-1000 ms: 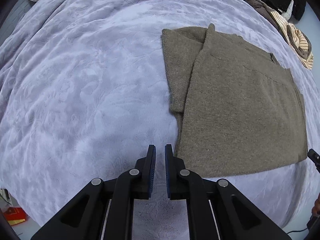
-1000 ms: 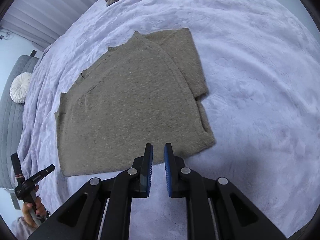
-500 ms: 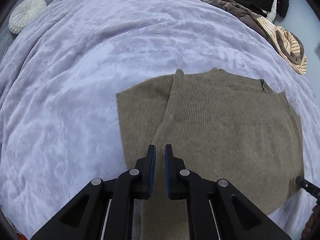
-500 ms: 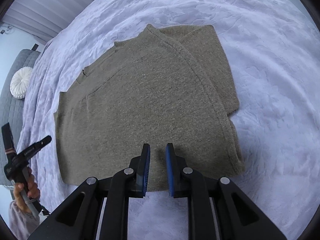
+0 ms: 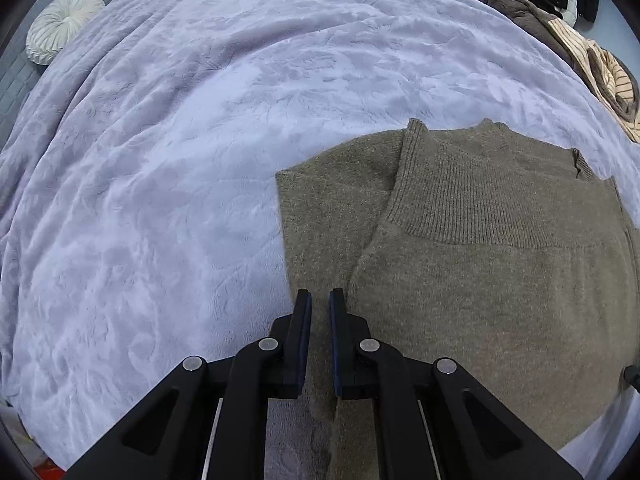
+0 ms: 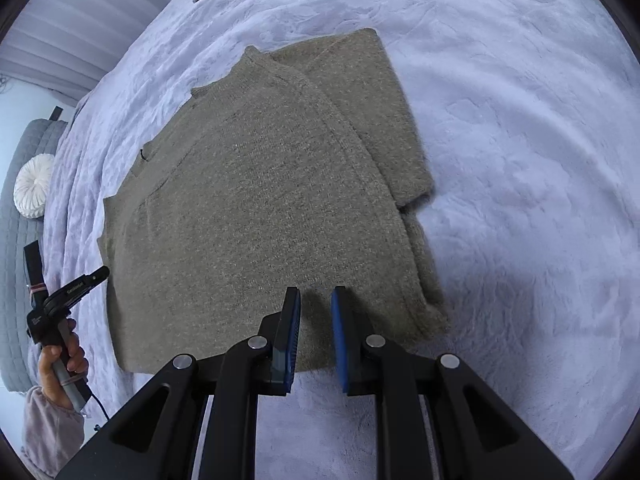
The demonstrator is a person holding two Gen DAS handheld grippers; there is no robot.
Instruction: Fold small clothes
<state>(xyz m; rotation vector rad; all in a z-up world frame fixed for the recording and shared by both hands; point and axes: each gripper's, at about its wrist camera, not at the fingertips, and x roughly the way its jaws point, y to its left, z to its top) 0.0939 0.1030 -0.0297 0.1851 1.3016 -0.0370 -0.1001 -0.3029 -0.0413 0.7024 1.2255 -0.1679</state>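
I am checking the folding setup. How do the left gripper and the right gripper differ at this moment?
The left gripper has its jaws nearly together; the right gripper shows a wider gap. The left is over the sweater at its sleeve side edge, the right at its near edge. Both are empty and point down.

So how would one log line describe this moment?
sweater: part-folded on blanket | left hand-held gripper: shut, empty | right hand-held gripper: slightly open, empty

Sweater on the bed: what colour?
Plain olive-brown sweater; right wrist view shows it best.

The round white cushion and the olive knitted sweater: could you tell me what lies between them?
Only bare lilac plush blanket separates cushion and sweater, in the left wrist view.
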